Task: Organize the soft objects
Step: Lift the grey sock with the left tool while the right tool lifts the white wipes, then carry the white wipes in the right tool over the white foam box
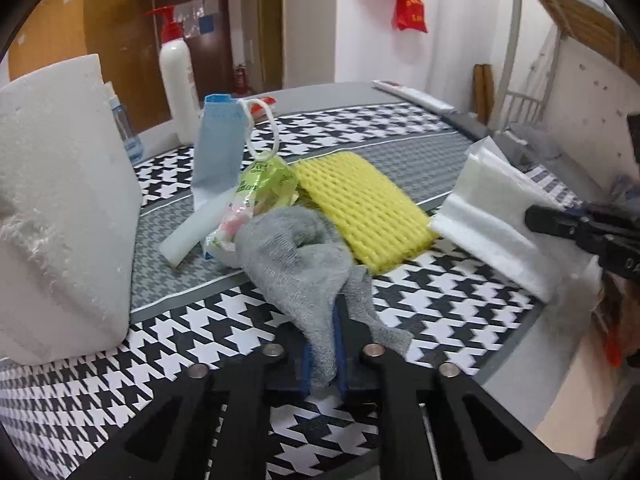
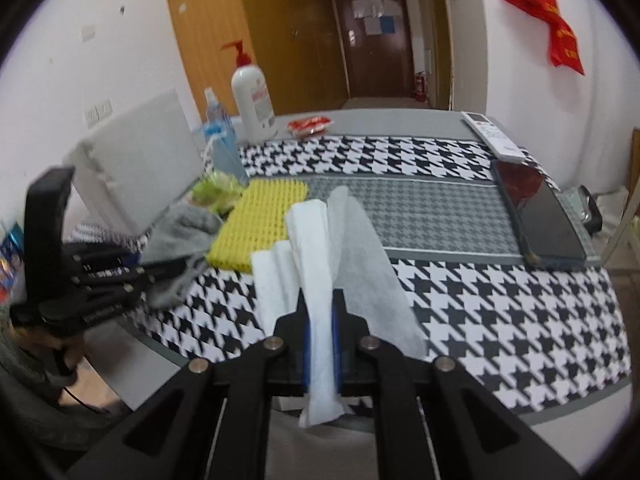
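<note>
Houndstooth cloth covers the table [image 1: 460,320] I work at, with a white foam block [image 1: 60,200] standing at the far left. Beside it, my left claw [image 1: 324,344] is clamped on the tail of a grey sock [image 1: 296,264], whose length runs away from me toward the yellow foam net [image 1: 360,208] in the middle. Further right, my right claw [image 2: 320,344] pinches a folded white cloth [image 2: 316,280], lifted near the table's front edge, its long axis pointing straight ahead.
</note>
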